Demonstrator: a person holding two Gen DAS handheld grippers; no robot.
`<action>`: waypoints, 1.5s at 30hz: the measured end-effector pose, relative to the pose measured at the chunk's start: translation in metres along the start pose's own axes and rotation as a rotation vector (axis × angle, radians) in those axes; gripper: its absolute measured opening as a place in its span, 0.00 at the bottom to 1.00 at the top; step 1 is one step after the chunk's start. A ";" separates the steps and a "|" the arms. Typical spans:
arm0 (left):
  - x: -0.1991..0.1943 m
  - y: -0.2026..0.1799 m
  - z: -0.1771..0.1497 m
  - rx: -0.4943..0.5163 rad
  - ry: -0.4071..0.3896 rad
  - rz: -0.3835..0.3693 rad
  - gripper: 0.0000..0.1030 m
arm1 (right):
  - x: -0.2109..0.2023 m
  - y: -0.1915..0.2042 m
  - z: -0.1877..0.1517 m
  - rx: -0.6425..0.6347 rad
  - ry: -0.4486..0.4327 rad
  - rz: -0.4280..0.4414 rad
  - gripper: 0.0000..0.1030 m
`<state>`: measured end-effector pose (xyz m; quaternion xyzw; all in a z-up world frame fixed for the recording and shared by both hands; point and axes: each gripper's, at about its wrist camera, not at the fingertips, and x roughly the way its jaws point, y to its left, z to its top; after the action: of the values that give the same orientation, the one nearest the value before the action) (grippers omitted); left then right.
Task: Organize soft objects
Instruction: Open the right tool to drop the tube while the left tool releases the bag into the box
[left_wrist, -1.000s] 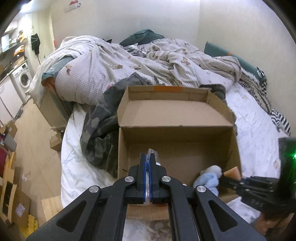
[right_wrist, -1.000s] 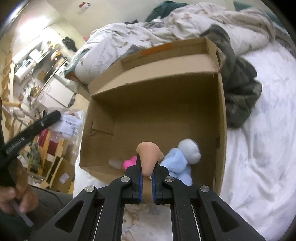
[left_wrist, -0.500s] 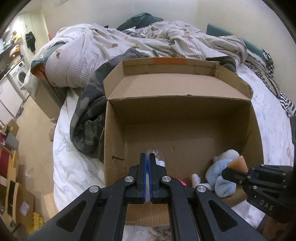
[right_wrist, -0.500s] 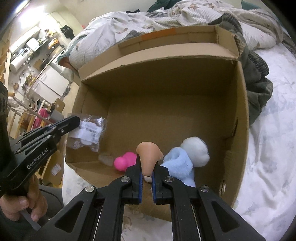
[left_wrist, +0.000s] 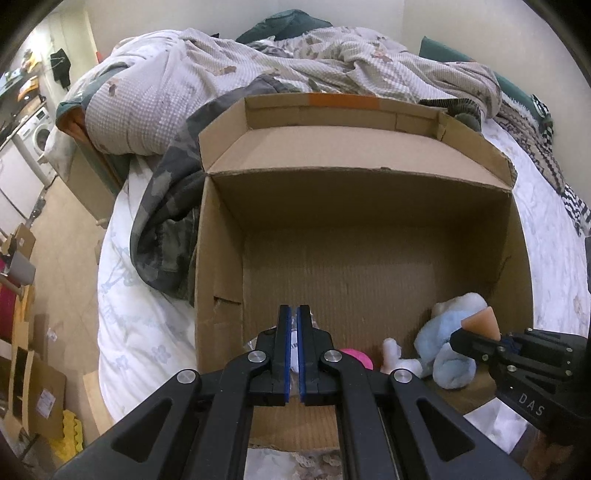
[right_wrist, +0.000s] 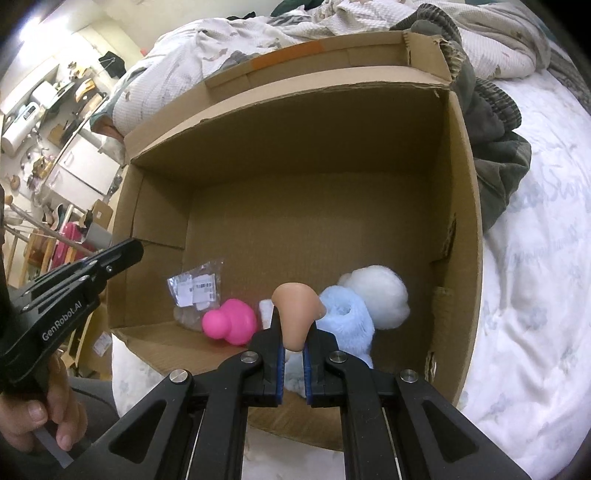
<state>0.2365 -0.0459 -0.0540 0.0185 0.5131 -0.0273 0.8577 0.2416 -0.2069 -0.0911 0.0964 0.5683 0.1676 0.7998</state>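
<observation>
In the left wrist view, the left tool (left_wrist: 294, 321) is being held at the lower centre of the frame, pitched steeply down over the near edge of the cardboard box (left_wrist: 354, 192) lying on the bed (left_wrist: 122, 295). Its blue pads are being kept nearly together on the thin film of a clear plastic packet (left_wrist: 293, 338), whose body is mostly being hidden behind the fingers. At the lower right the right tool (left_wrist: 480, 334) is being seen from the side with a tan soft piece (left_wrist: 482, 323) clamped in it, beside the blue and white plush (left_wrist: 448, 341).

In the right wrist view, the right tool is likewise being pointed steeply down, and the tan piece is being pinched firmly at its narrow end, above the plush. The packet is being dangled at centre left, by the pink toy (right_wrist: 231, 321). A hand (right_wrist: 40, 417) is being wrapped round the left tool's grip at the lower left.

For a tidy drop, each item is probably best being lowered close to the box floor, over a bare patch, before the pads are being eased apart
</observation>
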 end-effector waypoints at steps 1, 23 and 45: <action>0.001 -0.001 0.000 0.002 0.005 0.000 0.03 | 0.000 0.000 0.000 -0.003 0.001 -0.001 0.09; -0.002 0.000 0.001 -0.017 0.004 0.018 0.64 | -0.018 -0.010 0.007 0.102 -0.117 0.064 0.79; -0.019 0.014 -0.016 -0.032 -0.003 0.047 0.64 | -0.029 -0.006 0.000 0.087 -0.127 0.027 0.79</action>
<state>0.2142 -0.0305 -0.0446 0.0168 0.5115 0.0010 0.8591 0.2337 -0.2237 -0.0676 0.1490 0.5219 0.1473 0.8269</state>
